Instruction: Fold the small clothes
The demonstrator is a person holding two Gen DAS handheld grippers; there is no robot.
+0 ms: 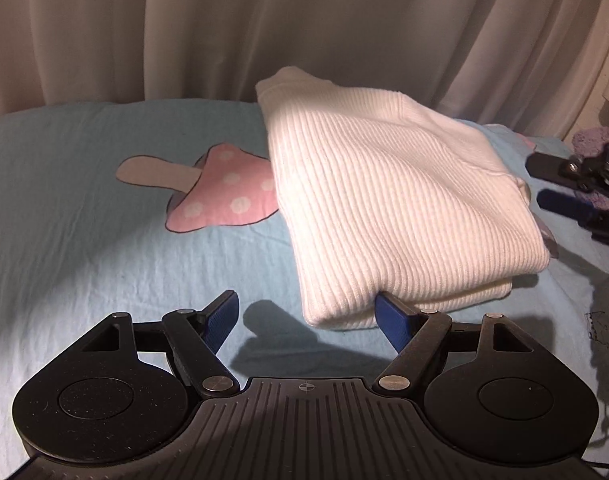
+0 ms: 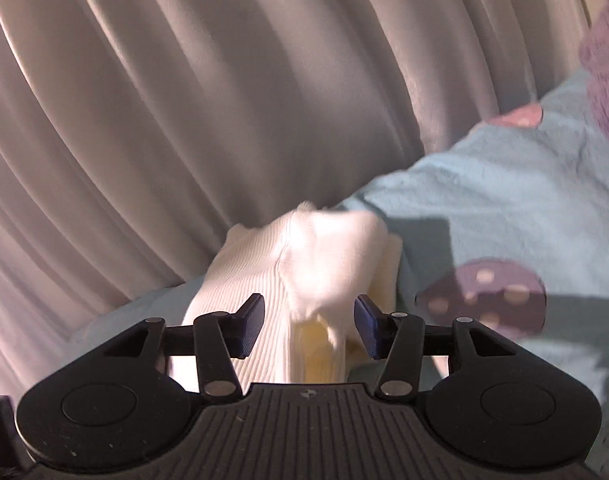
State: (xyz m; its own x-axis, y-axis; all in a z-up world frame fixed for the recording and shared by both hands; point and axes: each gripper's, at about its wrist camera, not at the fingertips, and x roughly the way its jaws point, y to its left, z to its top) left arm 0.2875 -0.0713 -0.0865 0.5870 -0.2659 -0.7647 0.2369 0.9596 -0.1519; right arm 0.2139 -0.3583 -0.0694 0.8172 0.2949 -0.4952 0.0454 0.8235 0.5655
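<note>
A white ribbed knit garment (image 1: 388, 196) lies folded in a thick stack on the light blue bed sheet (image 1: 84, 240). My left gripper (image 1: 308, 308) is open at the garment's near corner; its right finger (image 1: 392, 314) sits under the garment's edge, its left finger (image 1: 222, 316) is on bare sheet. In the right wrist view the same garment (image 2: 304, 268) lies between the wide-apart fingers of my right gripper (image 2: 309, 326), which is open and holds nothing. The right gripper also shows at the left wrist view's right edge (image 1: 572, 188).
A pink mushroom print (image 1: 220, 196) is on the sheet left of the garment. A purple spotted print (image 2: 488, 300) lies right of it. Beige curtains (image 1: 264, 28) hang behind the bed. A purple plush thing (image 2: 604, 64) lies at far right.
</note>
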